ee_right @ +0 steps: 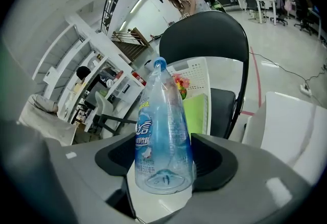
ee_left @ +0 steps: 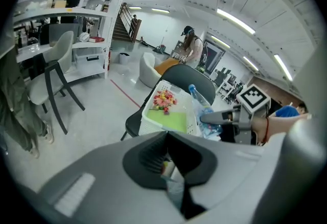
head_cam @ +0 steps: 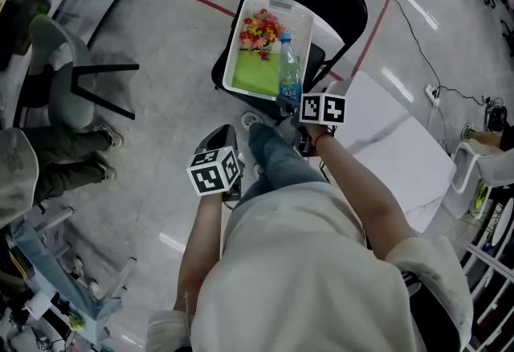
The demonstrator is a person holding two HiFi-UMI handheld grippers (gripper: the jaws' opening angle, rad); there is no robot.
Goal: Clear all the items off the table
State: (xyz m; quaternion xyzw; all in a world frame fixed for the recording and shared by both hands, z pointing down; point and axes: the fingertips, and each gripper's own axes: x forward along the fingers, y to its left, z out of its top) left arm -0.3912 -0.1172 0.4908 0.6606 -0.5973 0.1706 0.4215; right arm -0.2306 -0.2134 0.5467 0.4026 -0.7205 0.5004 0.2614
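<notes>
Clear plastic, seemingly light, slippery and crushable, the water bottle (ee_right: 163, 131) was grasped near its base by the right gripper (head_cam: 291, 104) above the white basket's (head_cam: 239, 49) edge, the left gripper (ee_left: 171, 168) clenched shut.

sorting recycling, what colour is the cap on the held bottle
Blue; the cap of the bottle shows best in the right gripper view.

- A pale off-white top (head_cam: 313, 262) is worn, its sleeves ending above the elbows; it is recorded across the lower centre of the head view.
- Blue jeans (head_cam: 277, 161) are noted at frame centre.
- A red cord (head_cam: 322, 137) is worn at the right wrist.
- The left gripper (ee_left: 171, 166) and right gripper (ee_right: 163, 164) are cased in smooth grey, with black recessed jaw linings.
- Each is fitted with a white cube printed with black square markers: left cube (head_cam: 214, 170), right cube (head_cam: 323, 109).
</notes>
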